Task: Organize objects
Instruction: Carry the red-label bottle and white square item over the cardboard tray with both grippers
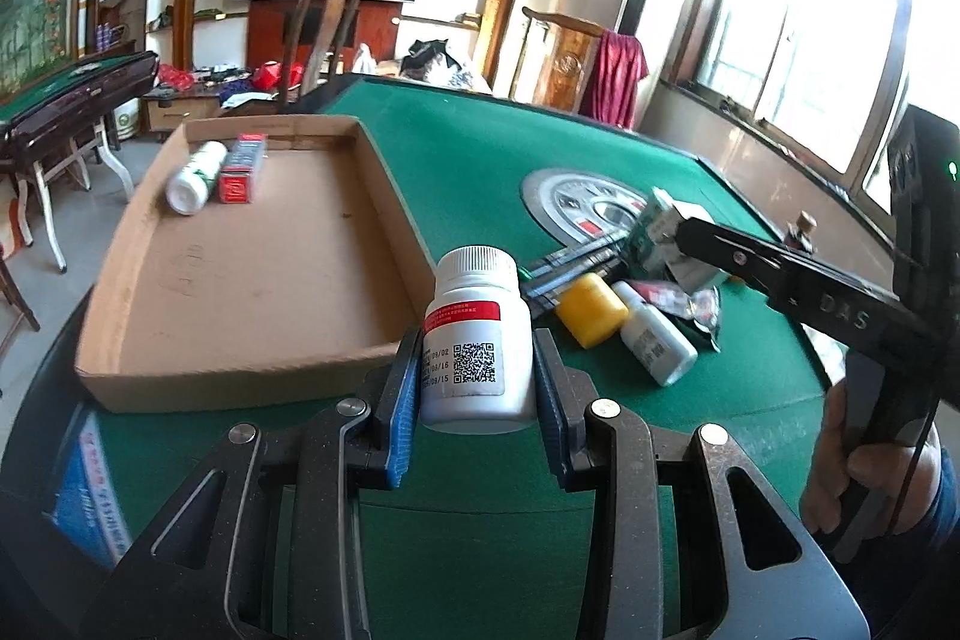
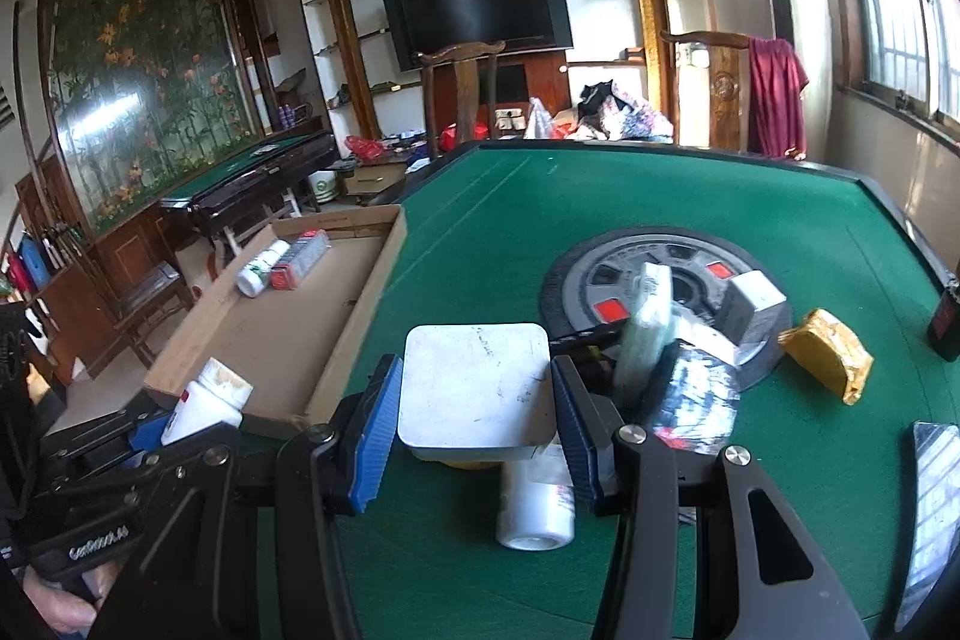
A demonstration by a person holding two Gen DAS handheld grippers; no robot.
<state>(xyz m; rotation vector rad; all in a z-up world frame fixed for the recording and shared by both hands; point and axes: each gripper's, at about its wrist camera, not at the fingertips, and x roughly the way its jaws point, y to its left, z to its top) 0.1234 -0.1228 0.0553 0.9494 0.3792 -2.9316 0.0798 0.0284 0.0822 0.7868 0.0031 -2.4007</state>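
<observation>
Left wrist view: a shallow cardboard tray fills the centre left, and the left gripper at lower centre is clamped on an upright white pill bottle with ribbed cap, red band and QR code. Right wrist view: the right gripper at lower centre grips a flat white rounded-corner box.

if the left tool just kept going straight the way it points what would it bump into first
Probably the cardboard tray: its near wall lies just ahead and left of the left tool, which holds the white pill bottle. Depth is unclear; it might pass over the rim.

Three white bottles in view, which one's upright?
The red-banded, QR-labelled bottle held between the left gripper fingers stands upright. The one in the cardboard tray and the one in the pile lie on their sides.
</observation>
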